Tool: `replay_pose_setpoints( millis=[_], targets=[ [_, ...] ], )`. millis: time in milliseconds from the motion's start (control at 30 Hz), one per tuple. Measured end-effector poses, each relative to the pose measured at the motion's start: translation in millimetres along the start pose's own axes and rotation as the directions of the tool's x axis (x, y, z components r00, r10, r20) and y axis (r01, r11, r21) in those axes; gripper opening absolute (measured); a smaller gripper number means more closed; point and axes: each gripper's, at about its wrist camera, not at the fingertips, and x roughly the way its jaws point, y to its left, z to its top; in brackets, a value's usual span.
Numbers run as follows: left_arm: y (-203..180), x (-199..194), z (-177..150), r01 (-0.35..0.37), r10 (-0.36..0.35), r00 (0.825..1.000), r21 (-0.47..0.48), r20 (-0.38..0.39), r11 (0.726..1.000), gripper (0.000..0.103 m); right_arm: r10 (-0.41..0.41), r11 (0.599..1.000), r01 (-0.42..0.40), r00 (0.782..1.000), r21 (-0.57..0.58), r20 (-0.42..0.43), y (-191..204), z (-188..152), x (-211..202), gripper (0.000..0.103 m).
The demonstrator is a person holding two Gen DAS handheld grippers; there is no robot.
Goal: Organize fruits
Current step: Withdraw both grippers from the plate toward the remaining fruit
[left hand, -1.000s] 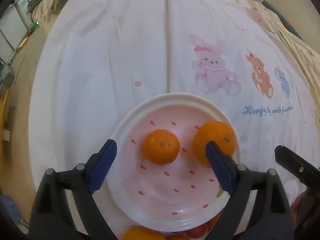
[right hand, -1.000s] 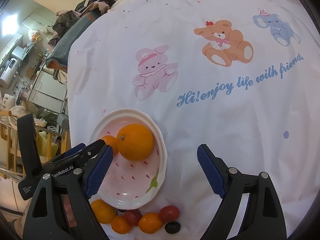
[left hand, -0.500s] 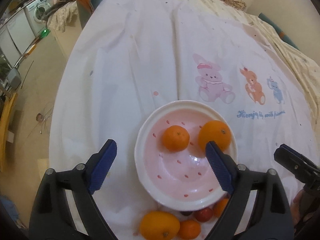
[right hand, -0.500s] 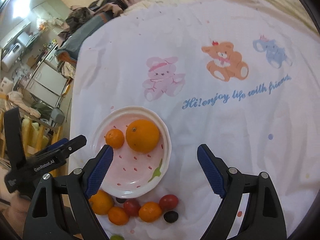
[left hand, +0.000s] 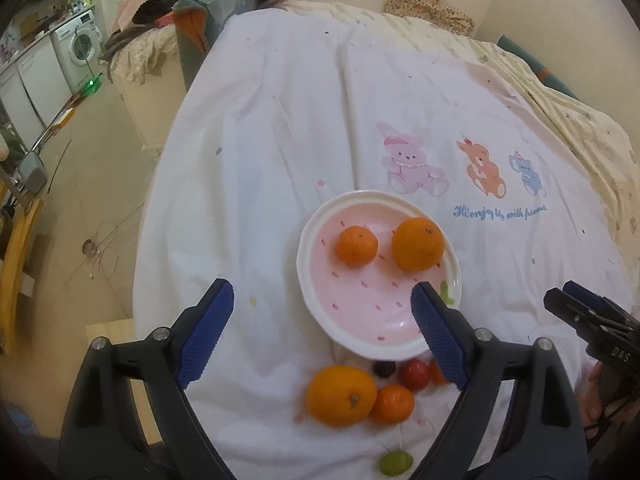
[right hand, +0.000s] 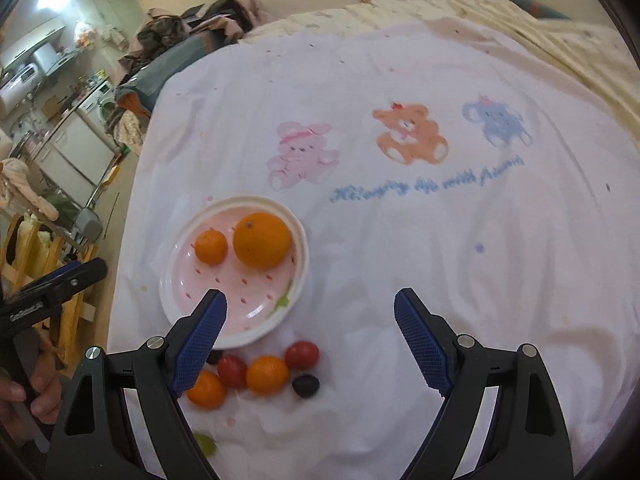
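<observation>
My left claw [left hand: 320, 316] stands wide open and holds nothing; my right claw [right hand: 310, 316] is likewise wide open and empty. The pink plate [left hand: 360, 316] lies on the white cartoon-print sheet [left hand: 280, 140] of the bed, ahead of the left claw and toward its right finger, whose blue pad overlaps the plate's near right rim in view. On the plate sit a small mandarin [left hand: 356, 245] and, just beside it to the right and apart from it, a large orange [left hand: 417, 244].

Loose fruit lies on the sheet just short of the plate's near rim: a large orange [left hand: 341, 395] touching a small mandarin [left hand: 393, 404], a red cherry tomato [left hand: 415, 375] and a dark grape [left hand: 384, 368]. A green grape [left hand: 395, 463] lies nearer still, apart from the rest.

From the right wrist, the plate [right hand: 172, 280] sits left of centre, my left finger pad crossing its near rim. Open sheet extends right and beyond the plate. The sheet's left edge falls away to the floor near the plate.

One orange fruit is largely hidden behind the left claw's right finger. The printed lettering is blurred in the right view.
</observation>
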Motion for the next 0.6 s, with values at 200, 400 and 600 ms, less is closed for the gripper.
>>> replay_pose_setpoints(
  millis=[200, 400, 600],
  targets=[
    [8, -11, -17, -0.020, 0.020, 1.000, -0.029, -0.007, 0.999, 0.088, 0.041, 0.996, -0.037, 0.998, 0.084, -0.050, -13, -16, 0, 0.088],
    [22, -11, -34, -0.027, 0.023, 0.999, -0.080, -0.049, 0.996, 0.088, 0.037, 0.997, -0.025, 0.987, 0.077, -0.158, -14, -31, 18, 0.080],
    [33, -4, -37, -0.016, 0.004, 0.996, -0.138, -0.085, 0.990, 0.088, -0.057, 0.988, 0.010, 0.952, -0.153, -0.301, 14, -53, 49, 0.053]
  ],
)
